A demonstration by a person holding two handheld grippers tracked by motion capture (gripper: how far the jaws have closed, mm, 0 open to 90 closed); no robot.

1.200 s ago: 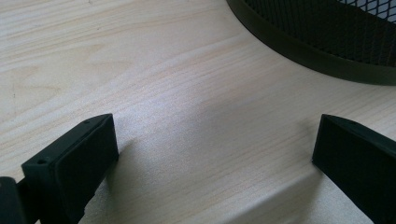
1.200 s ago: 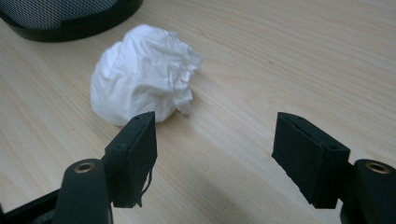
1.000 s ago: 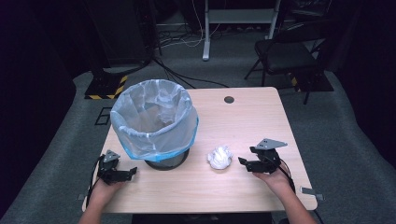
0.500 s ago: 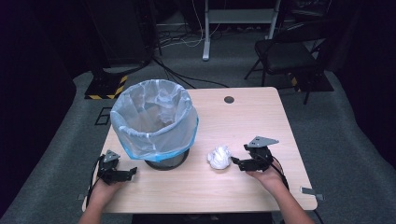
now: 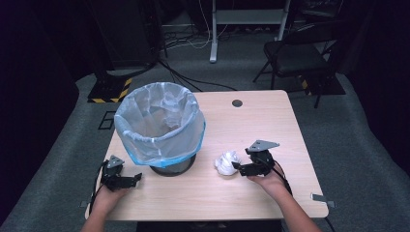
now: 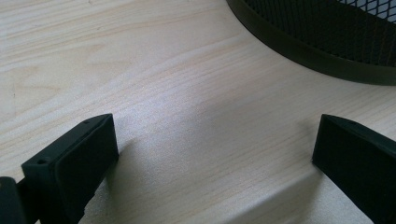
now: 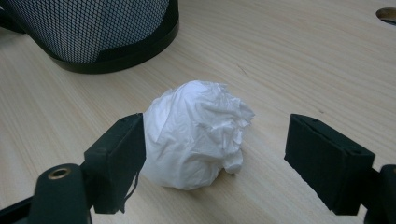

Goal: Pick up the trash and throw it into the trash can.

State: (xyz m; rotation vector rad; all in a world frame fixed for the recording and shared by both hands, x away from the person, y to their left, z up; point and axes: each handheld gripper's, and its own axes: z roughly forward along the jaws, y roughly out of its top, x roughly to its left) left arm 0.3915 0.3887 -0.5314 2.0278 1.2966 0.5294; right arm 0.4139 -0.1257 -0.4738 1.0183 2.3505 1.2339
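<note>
**Q:** What does my right hand-held gripper show here?

**A:** I hold it low over the pale wooden counter, toward the right part of its near edge. Its jaws have just been opening and now stand wide, released. The crumpled white tissue ball lies between them on the counter. One pad is just beside the ball, perhaps brushing it; the other stands well apart, so nothing is gripped.

**Q:** Why is the ball placed there?

**A:** In the high view it rests just right of the black mesh wastebasket lined with a translucent blue-edged plastic bag, which stands toward the counter's left side. I judge that I straddle the ball to close on it and carry it to that basket, where crumpled paper already lies.

**Q:** And my left hand-held gripper?

**A:** It sits near the near left corner, jaws spread wide over bare wood. It holds nothing. The basket's dark base rim is just ahead, so this hand appears to wait clear of the work.
</note>
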